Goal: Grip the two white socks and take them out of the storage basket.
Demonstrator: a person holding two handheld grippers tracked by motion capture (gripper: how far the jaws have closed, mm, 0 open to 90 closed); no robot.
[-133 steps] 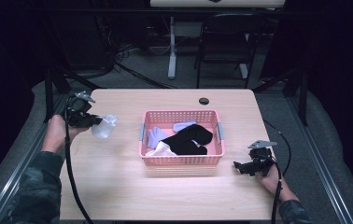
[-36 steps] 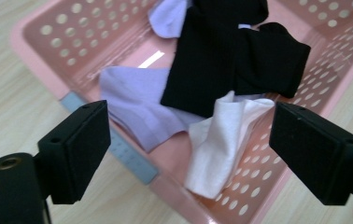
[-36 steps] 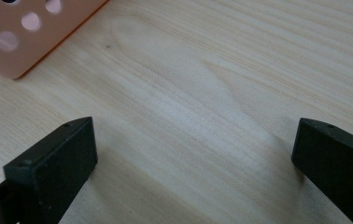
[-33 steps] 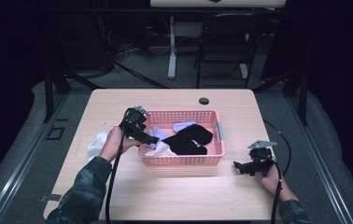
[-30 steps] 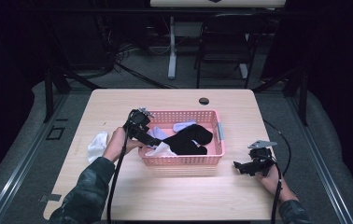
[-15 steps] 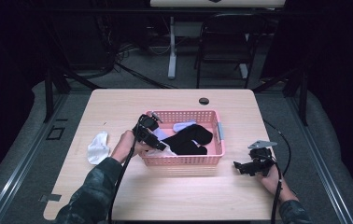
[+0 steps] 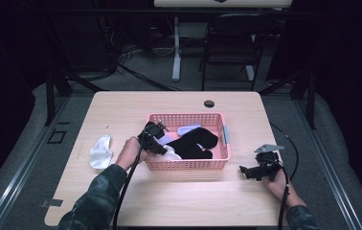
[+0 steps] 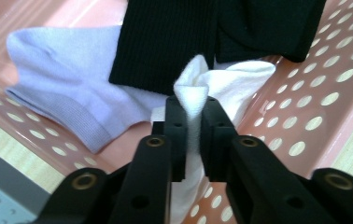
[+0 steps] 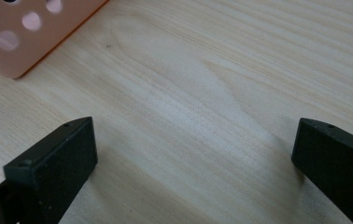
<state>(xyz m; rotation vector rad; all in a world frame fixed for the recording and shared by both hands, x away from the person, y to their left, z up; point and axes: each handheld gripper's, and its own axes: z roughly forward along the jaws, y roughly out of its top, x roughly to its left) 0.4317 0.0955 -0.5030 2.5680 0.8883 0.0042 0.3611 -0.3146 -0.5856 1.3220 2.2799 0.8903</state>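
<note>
In the left gripper view the left gripper [image 8: 192, 122] has its jaws pinched on a fold of a white sock [image 8: 233, 86] inside the pink basket [image 8: 314, 107]. The fold stands up between the jaws, and the rest of the sock runs away from them toward the basket's perforated wall; its far end slips under a black sock [image 8: 174, 37], so its full length is hidden. A pale lilac sock [image 8: 67, 95] lies flat to one side, also partly covered by the black one.

In the high view the left gripper [image 7: 156, 143] sits over the basket's [image 7: 188, 166] left near corner. A second white sock [image 7: 100, 150] lies on the table [image 7: 121, 108] well left of the basket, long axis roughly front to back, though it is too small to be sure. A small dark disc [image 7: 209, 103] lies near the far edge.

The right gripper [image 7: 249, 173] rests near the table's right front, jaws spread wide over bare wood, with the basket's corner [image 9: 20, 32] nearby.
</note>
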